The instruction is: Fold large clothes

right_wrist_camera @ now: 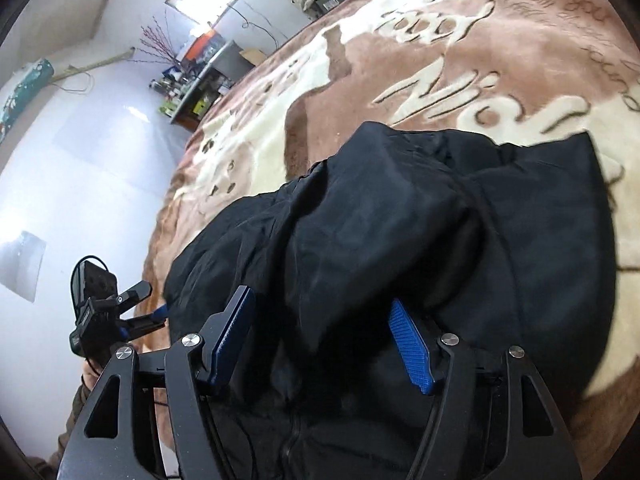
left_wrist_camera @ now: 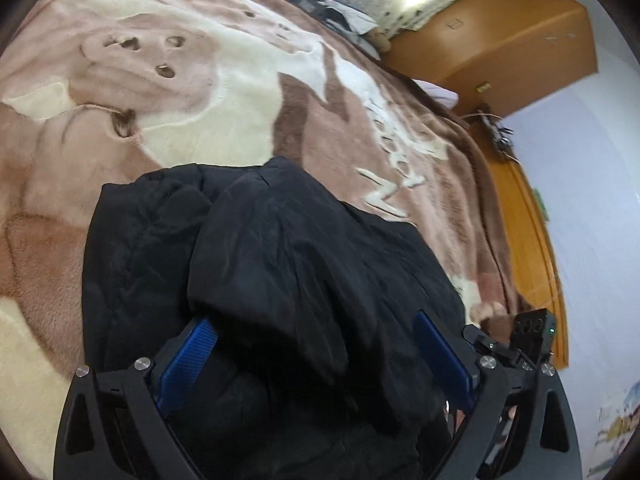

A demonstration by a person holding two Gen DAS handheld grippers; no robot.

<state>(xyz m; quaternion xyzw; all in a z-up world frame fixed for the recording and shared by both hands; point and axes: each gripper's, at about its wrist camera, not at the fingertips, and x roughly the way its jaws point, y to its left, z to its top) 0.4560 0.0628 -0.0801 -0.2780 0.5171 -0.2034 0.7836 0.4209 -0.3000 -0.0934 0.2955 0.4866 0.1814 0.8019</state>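
While both sets of ribbed blue pads (left_wrist_camera: pixel 188 360) stand spread wide with nothing pinched, a black jacket (left_wrist_camera: pixel 280 272) bulges up between them, loose and unheld. On the left gripper (left_wrist_camera: pixel 316 360) the pads flank a soft rounded fold; whether the cloth brushes them is hard to tell in the dark folds. On the right gripper (right_wrist_camera: pixel 332 344) the blue pads (right_wrist_camera: pixel 412 348) likewise sit apart on either side of a drooping flap of the same smooth, slightly shiny, crumpled fabric. That jacket lies bunched in a thick mound at the near edge of a plush blanket (left_wrist_camera: pixel 180 112), brown and cream with a bear print and raised lettering. Beyond the mound, fleece stretches far and to both sides, open and flat. In the right wrist view the other gripper shows at the near left edge of the garment, beside pale floor (right_wrist_camera: pixel 100 160). A wooden headboard (left_wrist_camera: pixel 500 40) and a wall bound the far right side. Near parts of the jacket run under the gripper frames and out of sight; far clutter by the window is blurred.
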